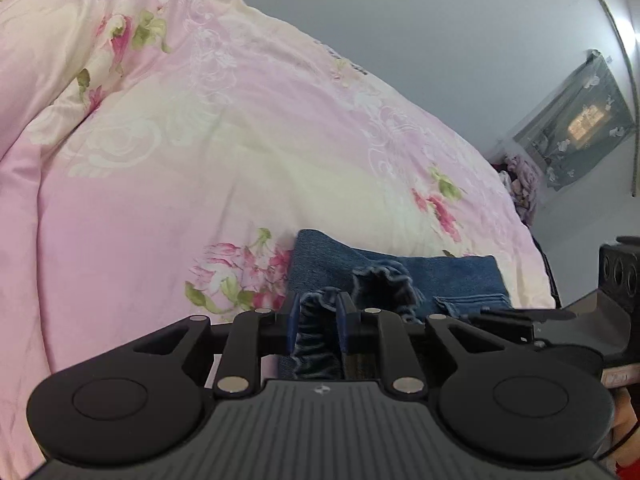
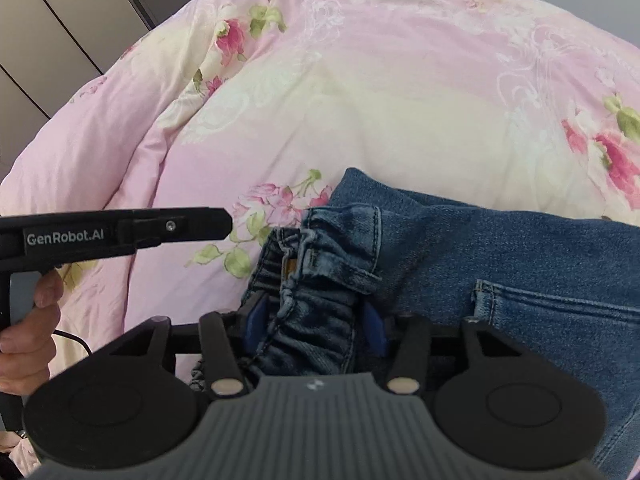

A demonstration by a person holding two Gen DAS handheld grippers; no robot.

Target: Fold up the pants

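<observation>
- Open room: wide stretch of pink floral quilt (image 1: pixel 224 152) runs from 9 to 1 o'clock of the left tool (image 1: pixel 316 324) in the left wrist view; nothing lying on it there.
- Bed's edge drops off at 3 o'clock in that view, w/ grey wall (image 1: pixel 420 32) behind and a dim floral curtain (image 1: pixel 576 124) by it at 2 o'clock. A heap of cloth (image 1: pixel 520 184) sits beyond the edge, near the curtain.
- Right wrist view: quilt spreads 10 to 2 o'clock of the right tool (image 2: pixel 316 322); grey wardrobe doors (image 2: pixel 60 40) at 10–11 o'clock past the quilt's rumpled edge.
- Pants (image 2: pixel 500 264) (blue denim) lie on the quilt at the near side, bunched at the waistband, flatter toward 3 o'clock, back pocket seam showing at 3–4 o'clock of the right tool.
- Left tool: blue pads drawn in on a gathered bit of elastic waistband, cloth pinched betw. them.
- Right tool: pads set wider, but clamped on a thicker wad of waistband filling the gap; belt loop and stitching just at 12 o'clock of it.
- Left tool's body seen at 9 o'clock in the right wrist view, held in the left hand (image 2: pixel 28 332), just beside the pants.
- Writing: "GenRobot.AI" in white on that tool's side. Small logo on each tool's grey housing, not legible.
</observation>
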